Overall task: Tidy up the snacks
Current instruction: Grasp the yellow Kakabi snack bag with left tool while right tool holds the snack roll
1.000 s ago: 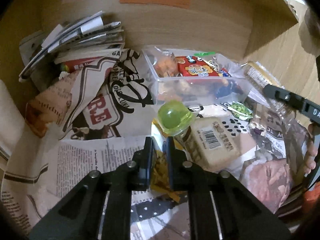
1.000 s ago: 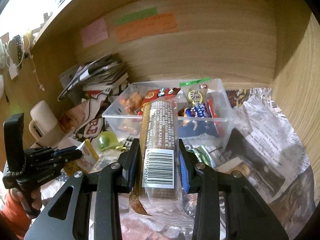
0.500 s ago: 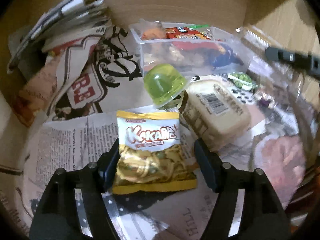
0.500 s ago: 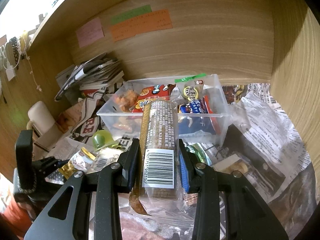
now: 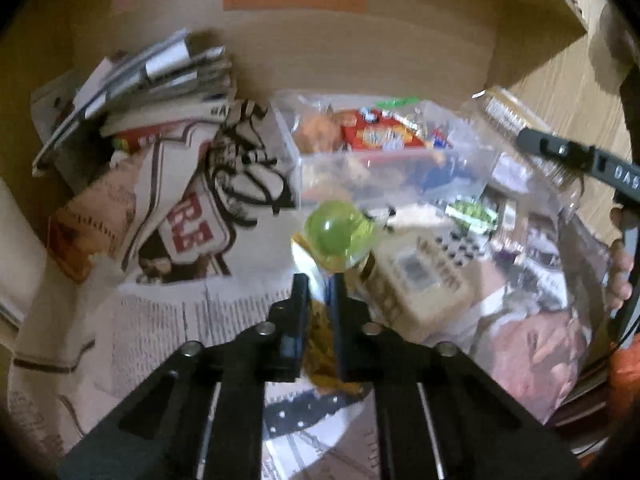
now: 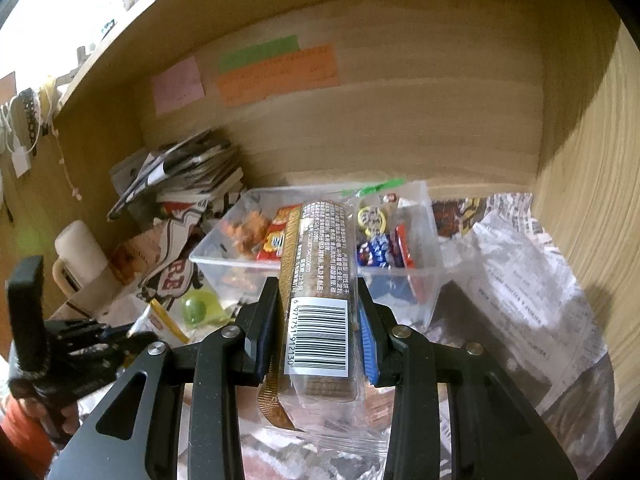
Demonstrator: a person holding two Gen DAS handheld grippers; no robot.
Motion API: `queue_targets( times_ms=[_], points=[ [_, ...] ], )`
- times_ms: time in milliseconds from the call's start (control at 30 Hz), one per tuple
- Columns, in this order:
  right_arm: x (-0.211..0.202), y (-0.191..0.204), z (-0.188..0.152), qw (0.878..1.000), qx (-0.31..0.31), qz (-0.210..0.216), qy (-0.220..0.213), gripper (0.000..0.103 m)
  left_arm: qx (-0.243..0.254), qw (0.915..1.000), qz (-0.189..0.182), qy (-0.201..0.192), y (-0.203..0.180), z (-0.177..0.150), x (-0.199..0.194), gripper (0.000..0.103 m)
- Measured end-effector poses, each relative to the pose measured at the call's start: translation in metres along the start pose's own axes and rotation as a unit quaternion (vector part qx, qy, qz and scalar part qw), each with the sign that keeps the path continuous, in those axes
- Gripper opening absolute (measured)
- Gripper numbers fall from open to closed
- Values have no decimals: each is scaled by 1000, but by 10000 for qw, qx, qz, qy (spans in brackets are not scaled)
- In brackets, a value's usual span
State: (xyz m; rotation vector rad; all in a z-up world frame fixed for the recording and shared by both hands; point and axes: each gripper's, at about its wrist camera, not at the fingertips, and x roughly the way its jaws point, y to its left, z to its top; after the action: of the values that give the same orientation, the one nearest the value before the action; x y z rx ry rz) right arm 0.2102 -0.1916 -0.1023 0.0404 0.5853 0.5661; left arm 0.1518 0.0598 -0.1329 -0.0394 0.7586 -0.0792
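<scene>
The clear bin [image 6: 424,240], half full of snacks, sits on newspaper [image 6: 532,272] at the back of the shelf. The right tongs [image 6: 318,344] clamp a long cracker sleeve [image 6: 320,264] mid-length, aimed at the bin; it looks stiff but brittle, so gentle pressure suits. The left tongs [image 5: 319,308] pinch a light, crinkly yellow packet [image 5: 318,328] edge-on, just before a green dome [image 5: 336,236].
</scene>
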Motion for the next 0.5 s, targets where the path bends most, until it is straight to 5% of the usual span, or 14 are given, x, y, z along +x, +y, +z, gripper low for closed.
queue_targets(
  times_ms=[267, 333, 400, 500],
  points=[
    [2, -4, 3, 10000, 39, 4, -28, 32, 259, 9992, 80, 296, -8, -8, 14, 9],
    [5, -6, 2, 10000, 34, 2, 14, 32, 387, 9980, 270, 423, -12, -17, 20, 26],
    [8, -8, 2, 10000, 56, 13, 56, 32, 396, 9981, 340, 331, -12, -22, 20, 66],
    [11, -11, 3, 9999, 70, 19, 96, 32, 222, 9988, 371, 206, -7, -25, 19, 80]
  ],
)
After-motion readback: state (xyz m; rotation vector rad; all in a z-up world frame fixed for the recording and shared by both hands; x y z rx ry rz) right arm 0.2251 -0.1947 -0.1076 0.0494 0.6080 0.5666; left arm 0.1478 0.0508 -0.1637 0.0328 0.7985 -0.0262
